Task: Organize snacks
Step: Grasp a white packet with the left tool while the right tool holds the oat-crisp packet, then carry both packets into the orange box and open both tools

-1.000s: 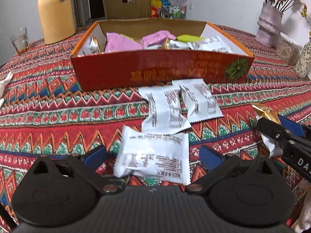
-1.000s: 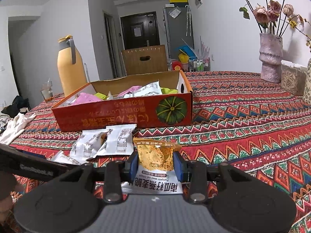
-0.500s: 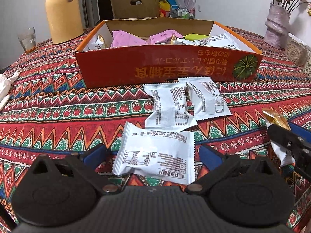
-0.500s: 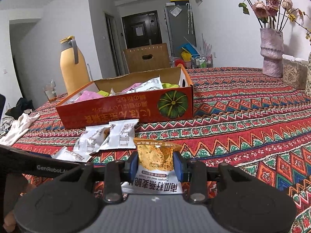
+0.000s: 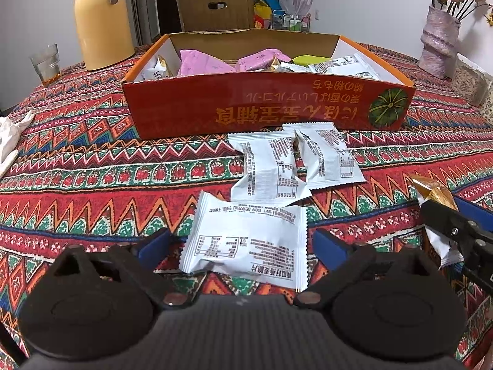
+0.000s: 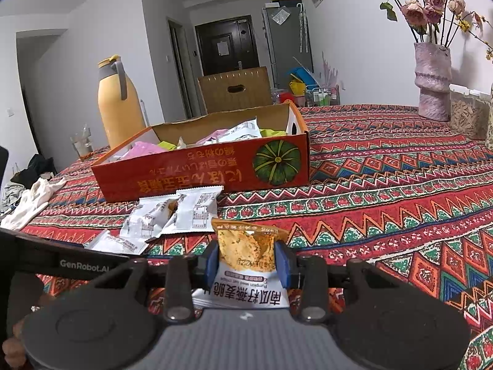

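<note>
A white snack packet [image 5: 246, 240] lies printed side up on the patterned cloth between the blue pads of my left gripper [image 5: 243, 243]. Its jaws are closing, with a gap still showing on each side of the packet. Two more white packets [image 5: 292, 163] lie just beyond it, in front of the orange cardboard box [image 5: 265, 104], which holds pink, green and white packets. My right gripper [image 6: 247, 262] is shut on a gold and white pumpkin-seed crisp packet [image 6: 246, 246], held upright above the cloth. That gripper and its packet [image 5: 437, 197] also show at the left view's right edge.
A yellow thermos jug [image 5: 103, 21] and a drinking glass [image 5: 46, 63] stand at the far left. A pink vase [image 6: 433, 80] with dried flowers stands at the far right. White cloth [image 6: 30, 200] lies at the table's left edge. A chair back [image 6: 237, 89] rises behind the box.
The left gripper's blue pads have come a little closer to the white packet between them. The right gripper still holds its packet in the same place.
</note>
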Tool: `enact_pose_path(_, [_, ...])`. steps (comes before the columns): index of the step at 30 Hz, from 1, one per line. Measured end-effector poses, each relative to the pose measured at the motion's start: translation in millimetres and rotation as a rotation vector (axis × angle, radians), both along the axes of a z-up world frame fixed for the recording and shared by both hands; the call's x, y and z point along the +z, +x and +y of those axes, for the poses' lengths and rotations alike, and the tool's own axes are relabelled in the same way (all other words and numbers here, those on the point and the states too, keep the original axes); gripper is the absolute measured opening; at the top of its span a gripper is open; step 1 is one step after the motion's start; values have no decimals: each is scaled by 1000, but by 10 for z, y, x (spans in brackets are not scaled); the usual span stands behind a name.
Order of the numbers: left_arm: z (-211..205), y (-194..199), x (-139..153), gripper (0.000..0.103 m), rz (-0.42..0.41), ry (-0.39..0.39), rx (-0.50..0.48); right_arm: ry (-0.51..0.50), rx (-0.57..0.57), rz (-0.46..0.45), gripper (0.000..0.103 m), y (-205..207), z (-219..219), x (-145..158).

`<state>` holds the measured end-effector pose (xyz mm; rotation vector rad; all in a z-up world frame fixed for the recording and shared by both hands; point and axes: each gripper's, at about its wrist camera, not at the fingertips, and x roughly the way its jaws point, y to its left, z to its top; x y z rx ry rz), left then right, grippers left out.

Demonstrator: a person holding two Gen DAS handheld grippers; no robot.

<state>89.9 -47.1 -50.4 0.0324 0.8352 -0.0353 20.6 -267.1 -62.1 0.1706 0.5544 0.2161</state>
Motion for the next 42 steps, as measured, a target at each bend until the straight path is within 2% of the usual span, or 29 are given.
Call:
enact_pose_path(4, [4,-44,36,75,-17,-6,-7,0,0,1,37,0,0,-1])
enact_pose_path(12, [54,-81,73,67,-27,-45,-24,0,2,0,37,-3,9,4])
enact_pose_path(24, [128,-131,228,67,-86,-68,-24,-9,6,-19,37,15,38,73])
enact_pose_path(36, [174,-4,616,67,-211,-96,-6,-26,7,-112,37,183,94,317])
enact_pose_path(42, [183,188,811,67,-261,-111,13,-36,8,-172,37,377,172,508])
